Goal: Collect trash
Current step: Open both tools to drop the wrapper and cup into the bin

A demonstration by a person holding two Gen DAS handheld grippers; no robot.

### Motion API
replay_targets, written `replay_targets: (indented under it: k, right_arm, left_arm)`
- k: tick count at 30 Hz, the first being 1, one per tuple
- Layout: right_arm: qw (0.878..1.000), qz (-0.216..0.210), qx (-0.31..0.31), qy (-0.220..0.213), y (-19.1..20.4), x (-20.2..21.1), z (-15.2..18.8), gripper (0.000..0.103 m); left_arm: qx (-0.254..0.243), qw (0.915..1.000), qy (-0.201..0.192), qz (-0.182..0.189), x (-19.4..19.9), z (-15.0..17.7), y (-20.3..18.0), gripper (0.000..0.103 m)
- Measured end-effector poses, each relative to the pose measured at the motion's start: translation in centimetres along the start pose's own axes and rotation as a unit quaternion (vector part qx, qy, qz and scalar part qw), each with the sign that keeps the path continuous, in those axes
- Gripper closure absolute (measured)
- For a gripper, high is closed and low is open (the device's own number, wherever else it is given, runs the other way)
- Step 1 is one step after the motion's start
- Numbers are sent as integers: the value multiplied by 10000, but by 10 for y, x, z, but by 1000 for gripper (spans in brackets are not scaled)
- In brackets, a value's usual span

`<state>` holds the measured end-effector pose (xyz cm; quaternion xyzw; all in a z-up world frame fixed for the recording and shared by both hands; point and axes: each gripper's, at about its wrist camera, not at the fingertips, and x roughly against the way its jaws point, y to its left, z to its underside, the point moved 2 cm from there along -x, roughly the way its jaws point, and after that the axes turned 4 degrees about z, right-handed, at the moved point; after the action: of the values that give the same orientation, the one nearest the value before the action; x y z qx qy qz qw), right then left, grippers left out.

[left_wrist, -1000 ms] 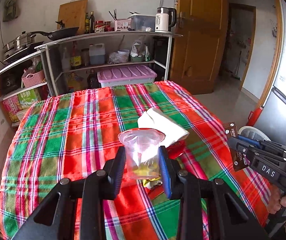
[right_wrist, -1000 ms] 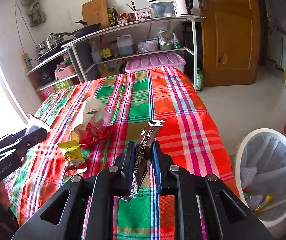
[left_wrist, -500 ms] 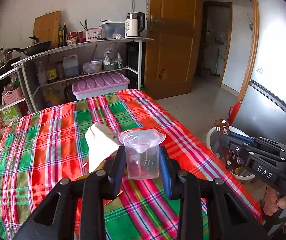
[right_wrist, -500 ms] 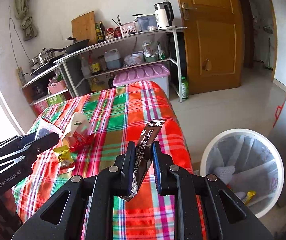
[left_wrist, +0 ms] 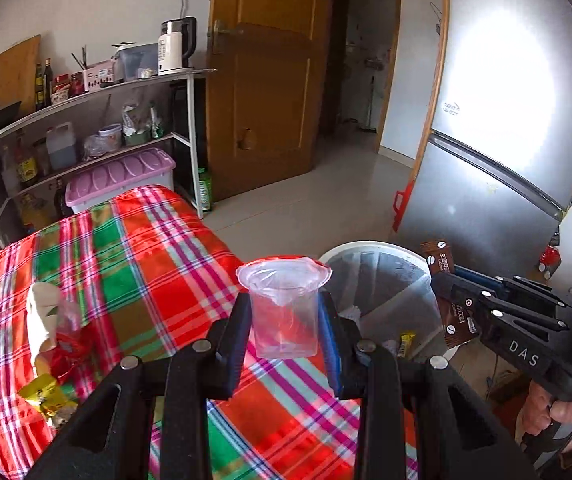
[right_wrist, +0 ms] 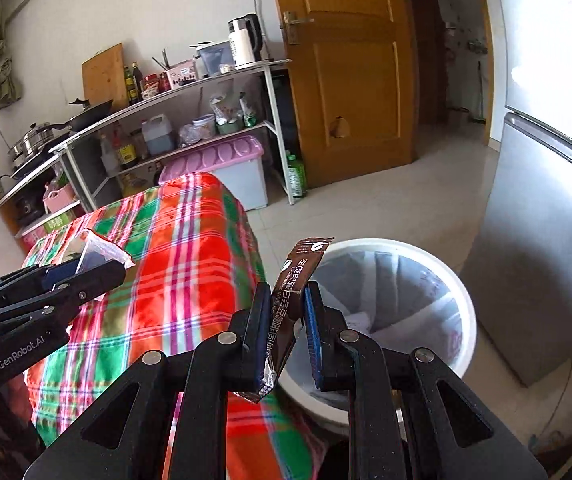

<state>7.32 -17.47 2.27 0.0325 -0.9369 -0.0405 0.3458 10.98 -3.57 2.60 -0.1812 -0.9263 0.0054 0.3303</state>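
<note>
My left gripper (left_wrist: 285, 322) is shut on a clear plastic cup (left_wrist: 284, 312) and holds it upright above the table edge, beside the white trash bin (left_wrist: 370, 249). My right gripper (right_wrist: 285, 320) holds a brown coffee sachet (right_wrist: 292, 300) over the near rim of the bin (right_wrist: 438, 256); its jaws stand slightly apart and the sachet leans on the left finger. The sachet also shows in the left wrist view (left_wrist: 448, 292). A tissue pack (left_wrist: 44, 316), a red wrapper (left_wrist: 68, 350) and a yellow wrapper (left_wrist: 46, 398) lie on the plaid tablecloth (left_wrist: 146, 264).
The bin holds a liner and several scraps (left_wrist: 406, 344). A silver fridge (left_wrist: 498, 152) stands right of the bin. A metal shelf rack (left_wrist: 98, 120) with bottles, a kettle and a lilac-lidded box (left_wrist: 122, 176) is behind the table. A wooden door (left_wrist: 262, 100) is behind.
Both grippers swung right from over the table toward the bin, carrying the cup and the sachet. The right jaws have parted a little around the sachet.
</note>
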Motion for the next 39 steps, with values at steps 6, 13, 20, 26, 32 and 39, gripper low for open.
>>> replay_targets:
  k: [6,13,20,26,32,39]
  right_arm:
    - [9992,275,-263,117,-39,-1,5,86]
    - [9976,443,-406,334,-67,-13,12,86]
    - [9956,640,-391,561,-84,-32,17,85]
    - [9945,688,-417,670,-91,-50,19,85]
    - [9931,805,-417,749,-93,-57,22,77]
    - [9930,806,-495,706,-92,-51,23,71]
  left_arm:
    - [-76,9994,228,256,-29,-4,-30,69]
    - [-114,9982,476,334,-61,-5,-49,69]
    - [-150,9978,574,295,-75,-2,-59,68]
    - [-129,9976,635,260,-83,-2,-58,64]
    - [-91,9977,632,216,-84,-1,-57,41]
    - [-50,9980,599,218,-80,-1,-54,39]
